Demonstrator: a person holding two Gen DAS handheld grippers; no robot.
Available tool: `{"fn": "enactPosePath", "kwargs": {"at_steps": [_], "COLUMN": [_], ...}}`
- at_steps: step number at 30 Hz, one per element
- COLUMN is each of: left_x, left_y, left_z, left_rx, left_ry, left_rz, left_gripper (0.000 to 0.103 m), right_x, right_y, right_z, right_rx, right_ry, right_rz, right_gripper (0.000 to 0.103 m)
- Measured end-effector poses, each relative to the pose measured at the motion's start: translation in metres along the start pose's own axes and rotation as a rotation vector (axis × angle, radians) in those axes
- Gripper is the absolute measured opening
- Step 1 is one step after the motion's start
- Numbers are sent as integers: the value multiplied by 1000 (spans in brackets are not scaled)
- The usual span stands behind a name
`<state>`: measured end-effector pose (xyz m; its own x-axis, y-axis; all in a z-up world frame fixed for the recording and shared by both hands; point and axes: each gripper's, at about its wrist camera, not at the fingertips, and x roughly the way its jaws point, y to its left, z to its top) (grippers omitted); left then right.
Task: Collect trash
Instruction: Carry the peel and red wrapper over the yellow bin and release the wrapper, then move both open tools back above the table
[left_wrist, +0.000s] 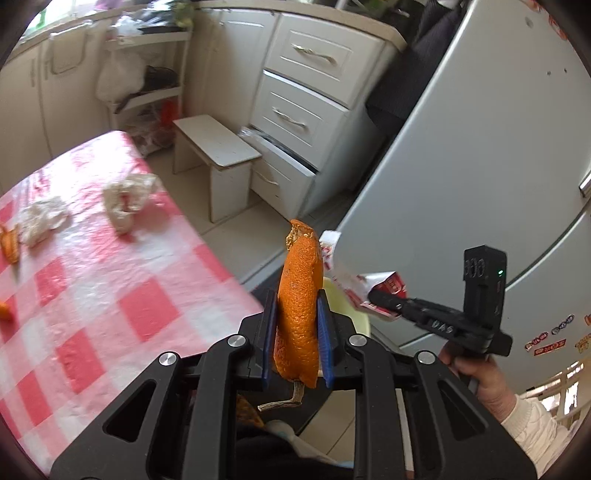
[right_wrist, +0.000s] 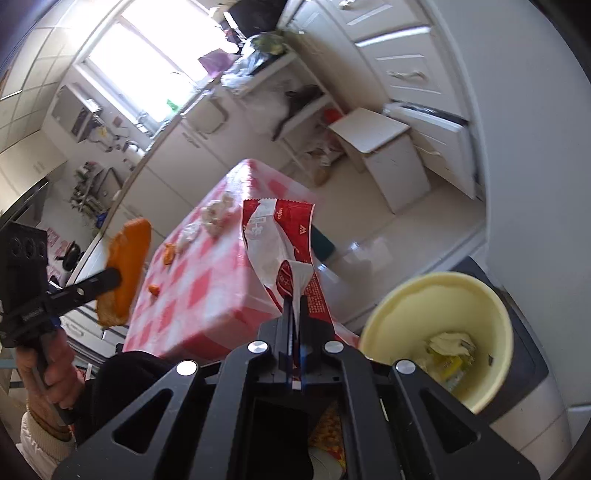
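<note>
Pitted, rough orange peel (left_wrist: 297, 314), a glossy crinkled foil wrapper (right_wrist: 280, 240), crumpled paper tissues (left_wrist: 127, 199) on the shiny plastic tablecloth (left_wrist: 110, 288), and a smooth matt bin (right_wrist: 491, 306).

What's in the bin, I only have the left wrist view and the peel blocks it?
Observer: The pale yellow bin already holds crumpled paper and a yellowish wrapper at the bottom.
Operator: How is the right gripper holding its wrapper?
Observer: The right gripper is shut on the red and white wrapper, pinching its lower end, and the rest stands up above the jaws.
Operator: Anything left on the table that I can't see?
Observer: All you see: two crumpled tissues and small orange peel bits on the checked tablecloth. Nothing extra.
</note>
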<state>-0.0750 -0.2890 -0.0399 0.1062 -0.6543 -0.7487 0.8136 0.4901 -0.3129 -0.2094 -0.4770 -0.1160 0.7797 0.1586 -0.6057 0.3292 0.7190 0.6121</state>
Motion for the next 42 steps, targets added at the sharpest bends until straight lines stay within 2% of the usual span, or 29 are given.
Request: {"fn": "enactPosePath", "kwargs": {"at_steps": [6,9,11,12,14,16,19,21,23,27,34,39,42], "left_x": [74,109,127,135,143,145,129,111,94,64,7,-42,-77], "left_y": [-45,-55,-57,-58,-58,-57,-55,-58,-59,-51,-33,5,40], "left_z": [10,12,13,12,10,4,4,5,6,8,3,-9,-21], "left_rx": [22,-4,-21,-27,-20,3,18,33,43,38,22,-69,-143], "left_ry": [140,202,232,244,242,227,159,82,16,-59,-174,-243,-282], "left_rz": [-19,-22,-8,0,39,82,139,180,226,267,344,412,479], "left_gripper": [19,20,25,33,45,49,58,71,78,82,88,90,90], "right_x": [9,18,25,28,29,28,23,20,16,13,0,5,17], "right_y": [-40,-57,-66,-71,-79,-81,-81,-76,-67,-44,26,96,142], "right_z": [-11,-16,-19,-20,-20,-20,-19,-16,-13,-3,20,36,39], "right_rx": [96,131,152,169,202,219,222,212,191,138,5,-97,-163], "right_ry": [44,71,92,100,88,78,65,52,39,7,-81,-137,-149], "right_rz": [-73,-98,-115,-128,-145,-151,-156,-152,-154,-142,-98,-25,39], "right_gripper": [6,6,9,28,54,55,57,59,63,66,71,79,83]}}
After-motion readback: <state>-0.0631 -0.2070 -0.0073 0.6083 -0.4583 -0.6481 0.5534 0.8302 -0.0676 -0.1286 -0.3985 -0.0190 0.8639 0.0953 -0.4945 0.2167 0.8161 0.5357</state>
